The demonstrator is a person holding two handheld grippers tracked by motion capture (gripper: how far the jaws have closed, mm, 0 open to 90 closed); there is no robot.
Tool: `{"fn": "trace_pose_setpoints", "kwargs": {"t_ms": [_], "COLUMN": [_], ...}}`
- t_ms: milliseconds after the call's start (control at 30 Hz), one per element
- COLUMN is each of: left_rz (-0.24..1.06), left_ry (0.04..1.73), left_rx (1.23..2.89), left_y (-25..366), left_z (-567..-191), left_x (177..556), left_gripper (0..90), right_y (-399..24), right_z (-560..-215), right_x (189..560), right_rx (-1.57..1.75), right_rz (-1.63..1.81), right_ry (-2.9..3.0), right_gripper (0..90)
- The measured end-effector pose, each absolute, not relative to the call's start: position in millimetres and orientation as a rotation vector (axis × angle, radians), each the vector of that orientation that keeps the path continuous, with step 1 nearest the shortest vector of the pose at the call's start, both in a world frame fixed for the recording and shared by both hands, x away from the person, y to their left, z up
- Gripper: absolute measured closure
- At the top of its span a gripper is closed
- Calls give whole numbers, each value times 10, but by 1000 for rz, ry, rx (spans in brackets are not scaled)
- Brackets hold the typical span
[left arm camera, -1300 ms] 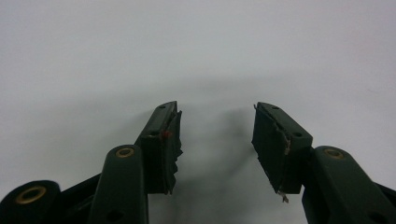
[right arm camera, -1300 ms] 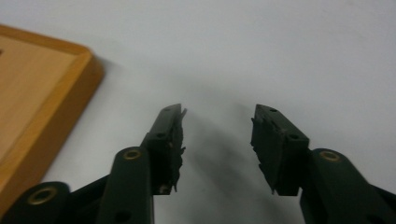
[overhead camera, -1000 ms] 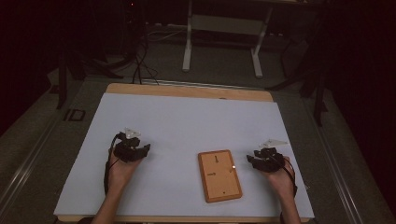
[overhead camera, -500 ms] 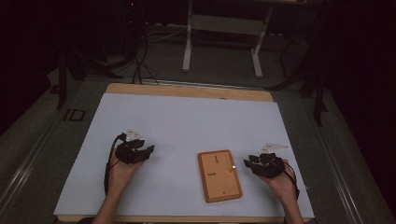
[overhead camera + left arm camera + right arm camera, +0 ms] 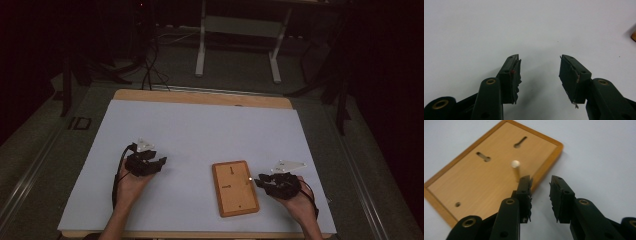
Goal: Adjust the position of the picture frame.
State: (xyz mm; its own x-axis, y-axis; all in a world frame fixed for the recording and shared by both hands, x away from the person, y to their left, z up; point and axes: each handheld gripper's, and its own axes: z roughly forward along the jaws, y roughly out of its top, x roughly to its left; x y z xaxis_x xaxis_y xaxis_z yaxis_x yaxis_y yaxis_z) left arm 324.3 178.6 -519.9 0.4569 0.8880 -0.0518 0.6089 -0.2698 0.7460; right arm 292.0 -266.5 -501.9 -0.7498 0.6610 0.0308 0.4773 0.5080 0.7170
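High view: white table [image 5: 200, 130] in a dark room.
Board [image 5: 235, 188] lies just left of the right gripper [image 5: 261, 182], whose empty jaws have just been closing.

Smooth, matt wooden board [image 5: 491, 167] with a shiny brass-like metal peg [image 5: 516, 170]; the bench [image 5: 200, 130] beneath has a matt white, paper-like top.

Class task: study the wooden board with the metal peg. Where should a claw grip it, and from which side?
Probably the upright metal peg on the wooden board: the board lies flat, offering little edge. Come from its right edge, where the right claw waits with nothing between its jaws, which have just been closing.
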Motion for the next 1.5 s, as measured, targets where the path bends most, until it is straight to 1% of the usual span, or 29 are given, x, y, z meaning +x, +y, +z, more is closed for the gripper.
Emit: {"fn": "trace_pose_setpoints", "kwargs": {"t_ms": [333, 467, 633, 700, 800, 1200, 1500], "left_rz": [494, 496, 497, 496, 494, 490, 491], "left_ry": [1249, 1248, 1250, 1251, 1251, 1265, 1266], "left_rx": [1995, 1998, 2004, 2005, 2007, 2005, 2004], "left_y": [1788, 1785, 1785, 1785, 1781, 1781, 1778], "left_z": [-5212, -5216, -5222, -5224, -5226, -5239, -5240], "left_x": [3253, 3255, 3258, 3259, 3261, 3272, 3272], "left_gripper": [503, 503, 503, 503, 503, 504, 506], "right_y": [-2529, -2452, -2353, -2337, -2314, -2322, -2309], "right_z": [-5048, -5063, -5128, -5144, -5201, -5202, -5141], "right_x": [2892, 2928, 2958, 2953, 2924, 2928, 2966], "right_rx": [892, 903, 936, 943, 969, 1063, 1051], "right_rz": [1096, 1110, 1106, 1098, 1101, 1174, 1177], "right_ry": [2551, 2530, 2490, 2484, 2451, 2398, 2359], "right_gripper": [673, 701, 761, 765, 817, 840, 842]}}
